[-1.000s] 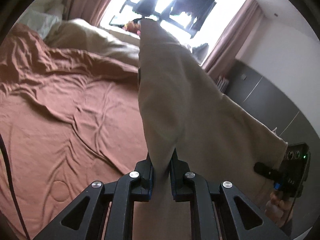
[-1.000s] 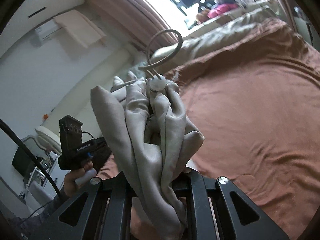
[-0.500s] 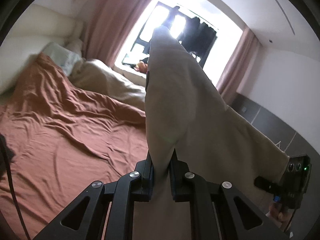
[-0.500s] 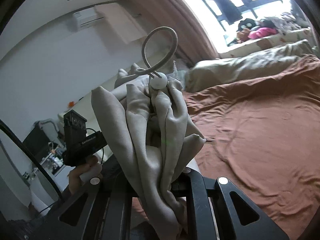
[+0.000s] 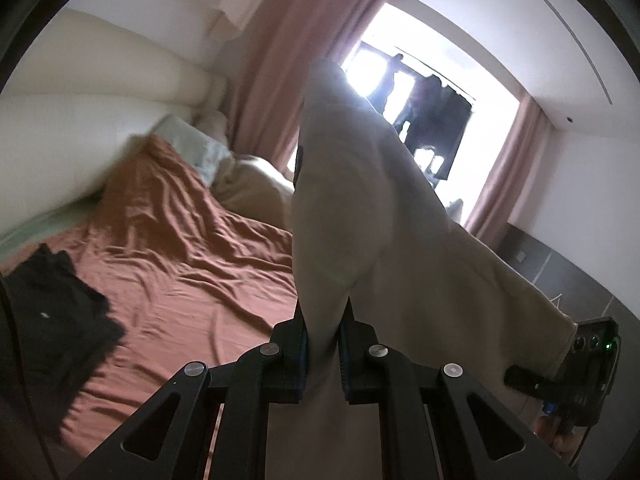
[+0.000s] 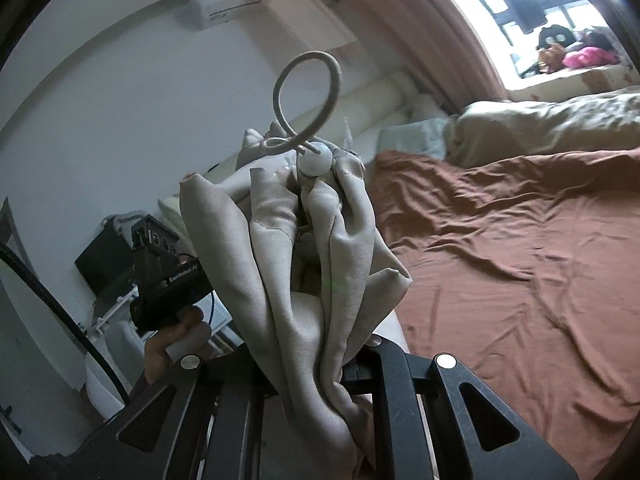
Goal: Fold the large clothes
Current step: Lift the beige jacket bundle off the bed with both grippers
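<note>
Bed (image 5: 192,272) view shifted; garment (image 5: 360,216) hides window.

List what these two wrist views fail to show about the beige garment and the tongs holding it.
- Left wrist view: the beige garment covers the left tongs' pads; its lower part is cut off by the frame's bottom edge.
- Right wrist view: bunched folds hide the right tongs' tips, so the gripped part is unclear.
- Both views: the garment type cannot be told; only a cord loop with a toggle shows.
- Left wrist view: the dark item on the bed is blurred.
</note>
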A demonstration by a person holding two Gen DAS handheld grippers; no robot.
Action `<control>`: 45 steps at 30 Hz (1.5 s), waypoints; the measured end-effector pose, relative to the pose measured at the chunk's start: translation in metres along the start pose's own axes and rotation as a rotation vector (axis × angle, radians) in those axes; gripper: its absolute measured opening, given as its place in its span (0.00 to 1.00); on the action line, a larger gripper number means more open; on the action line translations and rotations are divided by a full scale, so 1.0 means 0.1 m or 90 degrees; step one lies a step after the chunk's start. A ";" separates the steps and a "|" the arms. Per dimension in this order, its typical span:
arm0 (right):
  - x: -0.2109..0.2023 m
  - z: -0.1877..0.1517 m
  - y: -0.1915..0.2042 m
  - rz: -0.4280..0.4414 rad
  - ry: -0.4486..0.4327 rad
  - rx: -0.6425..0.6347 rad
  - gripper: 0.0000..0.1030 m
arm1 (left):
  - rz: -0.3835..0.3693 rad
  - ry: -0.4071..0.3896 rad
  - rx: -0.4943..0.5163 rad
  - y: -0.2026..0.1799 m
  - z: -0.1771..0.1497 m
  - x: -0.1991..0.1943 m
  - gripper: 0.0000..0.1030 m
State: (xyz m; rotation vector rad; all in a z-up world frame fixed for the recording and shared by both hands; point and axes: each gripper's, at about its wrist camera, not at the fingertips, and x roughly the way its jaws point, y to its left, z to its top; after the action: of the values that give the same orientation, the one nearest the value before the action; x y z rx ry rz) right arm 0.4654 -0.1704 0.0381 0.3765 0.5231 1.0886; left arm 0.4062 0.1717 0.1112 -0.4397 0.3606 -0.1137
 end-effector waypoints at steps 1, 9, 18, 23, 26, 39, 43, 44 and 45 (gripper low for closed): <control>0.12 0.02 0.03 0.011 0.004 -0.004 0.08 | 0.008 -0.005 -0.003 0.13 0.04 -0.07 0.12; 0.97 0.22 0.12 0.064 0.030 -0.013 0.08 | 0.046 -0.031 -0.002 0.88 0.30 -0.47 0.12; 2.04 0.38 0.57 0.123 0.058 -0.040 0.08 | 0.077 -0.060 0.011 1.78 0.78 -0.87 0.11; 2.68 0.43 0.77 0.163 0.079 -0.047 0.08 | 0.117 -0.084 0.002 2.30 0.94 -1.14 0.11; 3.06 0.41 0.89 0.189 0.098 -0.045 0.09 | 0.142 -0.096 -0.005 2.55 0.99 -1.33 0.11; 4.30 0.12 1.54 0.268 0.181 -0.044 0.08 | 0.269 -0.116 -0.030 3.45 1.02 -1.84 0.11; 4.52 0.10 1.43 0.268 0.196 -0.023 0.09 | 0.281 -0.103 -0.037 3.66 1.01 -1.65 0.11; 4.58 0.09 1.39 0.264 0.198 -0.019 0.09 | 0.283 -0.100 -0.039 3.71 1.00 -1.59 0.11; 4.65 0.08 1.35 0.258 0.199 -0.017 0.09 | 0.286 -0.095 -0.044 3.78 0.98 -1.51 0.11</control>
State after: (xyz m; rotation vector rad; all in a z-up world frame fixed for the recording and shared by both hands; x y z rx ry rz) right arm 0.5394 0.3075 0.0170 0.2964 0.7277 1.5591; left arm 0.3135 0.5784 0.0773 -0.4228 0.3099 0.3675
